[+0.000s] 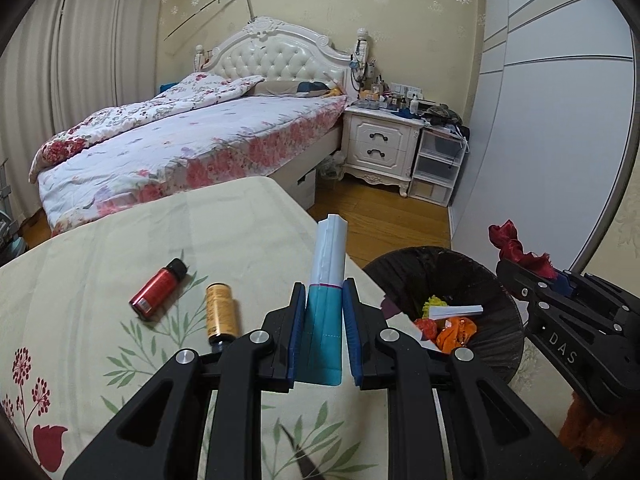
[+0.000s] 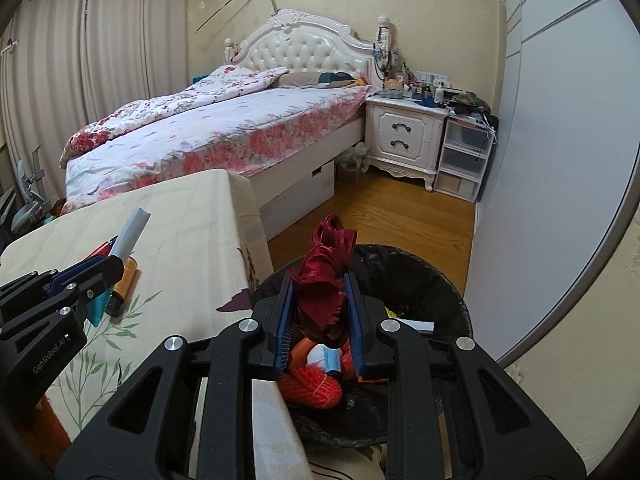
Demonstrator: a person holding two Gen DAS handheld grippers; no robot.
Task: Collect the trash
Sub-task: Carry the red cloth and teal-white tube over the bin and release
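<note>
My left gripper is shut on a white and teal paper packet, held upright above the table edge. A red bottle and a gold bottle lie on the floral tablecloth to its left. My right gripper is shut on a dark red cloth scrap, held over the black-lined trash bin. The bin holds orange, yellow and white scraps. The right gripper shows in the left wrist view; the left gripper shows in the right wrist view.
A bed with a floral quilt stands behind the table. A white nightstand with clutter and plastic drawers stand at the far wall. A grey wardrobe is on the right. Wooden floor lies between.
</note>
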